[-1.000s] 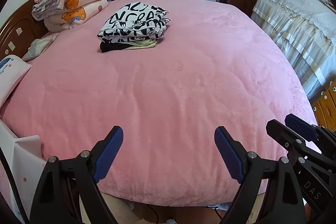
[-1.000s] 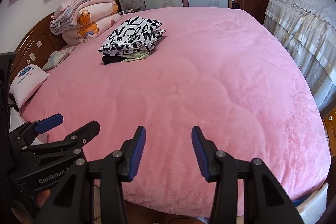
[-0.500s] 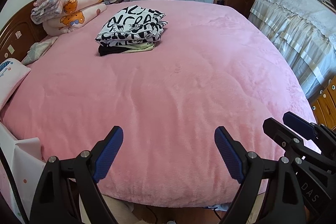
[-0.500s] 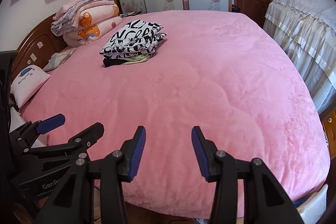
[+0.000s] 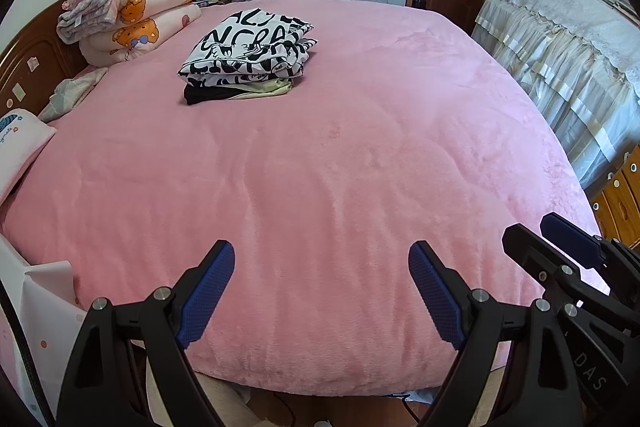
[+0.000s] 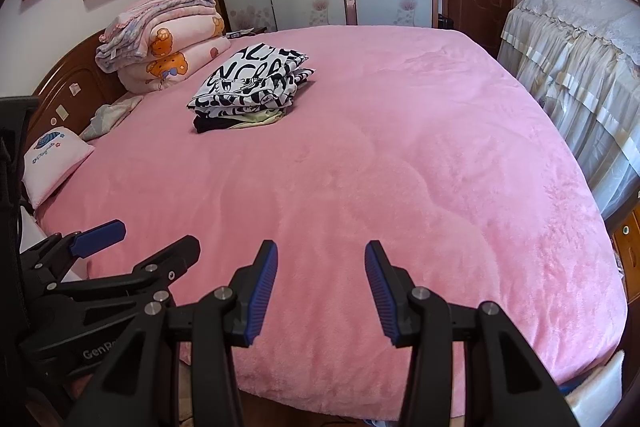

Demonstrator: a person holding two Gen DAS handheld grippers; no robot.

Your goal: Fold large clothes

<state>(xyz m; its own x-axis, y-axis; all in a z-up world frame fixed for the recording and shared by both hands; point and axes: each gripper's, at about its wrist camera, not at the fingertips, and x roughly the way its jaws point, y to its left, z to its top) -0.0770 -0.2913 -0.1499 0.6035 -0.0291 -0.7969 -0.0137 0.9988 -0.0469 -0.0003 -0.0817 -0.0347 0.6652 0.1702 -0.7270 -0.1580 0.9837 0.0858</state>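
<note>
Lower edge, left-wrist view: left gripper, jaws wide apart, nothing between them, hanging over the near edge of the bed. Lower edge, right-wrist view: right gripper, jaws about half open, likewise empty; the two sit side by side. Middle ground: bare pink cover, no garment spread out. Upper left of centre, well apart from both tools: pile of folded clothes, printed piece on top, long axis running up-right. Likely the left gripper sits slightly nearer. Beyond, upper left: quilts.
</note>
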